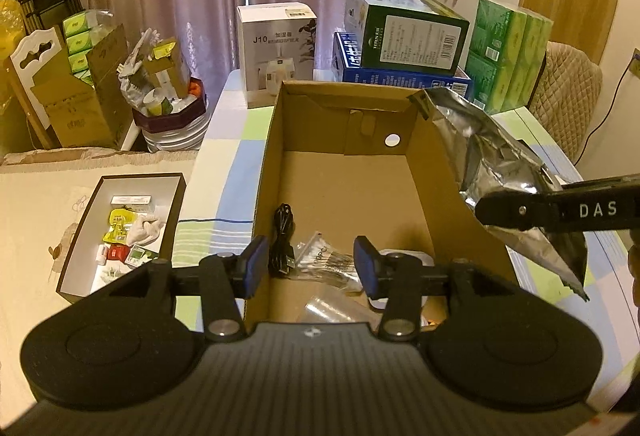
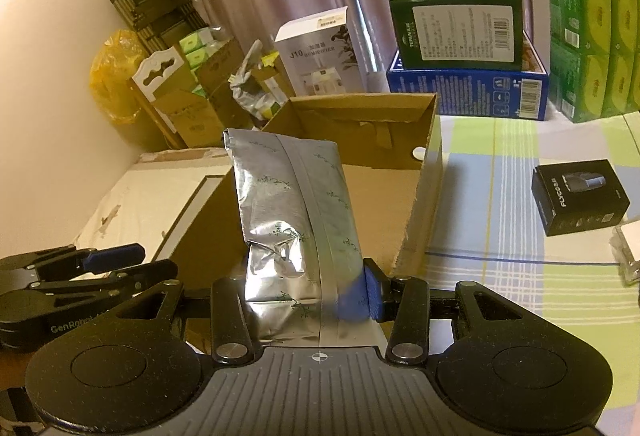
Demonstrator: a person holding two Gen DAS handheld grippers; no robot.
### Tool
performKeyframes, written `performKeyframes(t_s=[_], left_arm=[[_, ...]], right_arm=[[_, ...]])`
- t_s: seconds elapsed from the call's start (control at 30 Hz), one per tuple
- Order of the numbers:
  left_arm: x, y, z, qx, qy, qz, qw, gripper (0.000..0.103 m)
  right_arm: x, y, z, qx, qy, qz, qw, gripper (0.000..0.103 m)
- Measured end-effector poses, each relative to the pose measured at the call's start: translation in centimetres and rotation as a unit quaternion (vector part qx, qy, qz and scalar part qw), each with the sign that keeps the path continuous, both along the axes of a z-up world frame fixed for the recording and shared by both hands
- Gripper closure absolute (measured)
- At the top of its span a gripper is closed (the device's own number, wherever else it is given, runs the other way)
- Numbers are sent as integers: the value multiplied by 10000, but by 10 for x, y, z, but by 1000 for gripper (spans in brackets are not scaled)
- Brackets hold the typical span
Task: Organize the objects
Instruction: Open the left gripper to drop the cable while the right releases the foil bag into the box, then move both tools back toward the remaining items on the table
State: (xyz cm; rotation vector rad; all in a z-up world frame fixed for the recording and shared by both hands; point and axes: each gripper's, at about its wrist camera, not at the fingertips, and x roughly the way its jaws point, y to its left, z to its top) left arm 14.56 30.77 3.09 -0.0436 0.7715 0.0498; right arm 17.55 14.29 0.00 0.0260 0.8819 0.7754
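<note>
Right tool (image 2: 308,296) around foil pouch (image 2: 296,204)

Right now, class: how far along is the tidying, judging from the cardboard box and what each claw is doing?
Done: a black cable and a bag of cotton swabs lie in the cardboard box. In hand: the right claw grips a silver foil pouch beside it; the left claw hangs open. Left: a small black box sits on the table.

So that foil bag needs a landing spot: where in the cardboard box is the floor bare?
The far half of the cardboard box floor, up to the back wall, is bare. The near end is crowded: black cable, cotton swab packet, clear bags. The foil bag sits in the right gripper.
</note>
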Motion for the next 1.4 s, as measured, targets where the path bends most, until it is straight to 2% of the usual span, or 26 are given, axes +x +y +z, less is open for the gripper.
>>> performKeyframes(t_s=[0.3,0.47,0.53,0.57,0.6,0.73,0.83,1.0,1.4], left_arm=[[-1,3,0,-8,-38,16,10000,61],[-1,5,-1,-32,-52,49,10000,59],[-1,6,-1,-33,-50,68,10000,59],[-2,7,-1,-34,-51,80,9999,59],[-3,8,-1,-40,-56,94,9999,58],[-10,7,1,-88,-100,159,9998,54],[-17,3,2,-158,-119,212,9996,46],[-29,-10,5,-293,-144,251,9992,43],[-63,-63,24,-407,-296,210,9985,27]], right_arm=[[2,11,-5,-24,11,-6,10000,62],[9,14,-9,181,95,-86,9998,60],[12,13,-9,368,93,-120,9992,45],[13,11,-7,434,58,-168,9989,29],[12,9,-6,490,-1,-219,9986,27],[12,-3,-4,509,19,-343,9981,27],[6,-17,-4,476,25,-432,9979,27],[-7,-46,-4,442,98,-642,9969,27],[-50,-124,11,349,-11,-997,9944,27]])
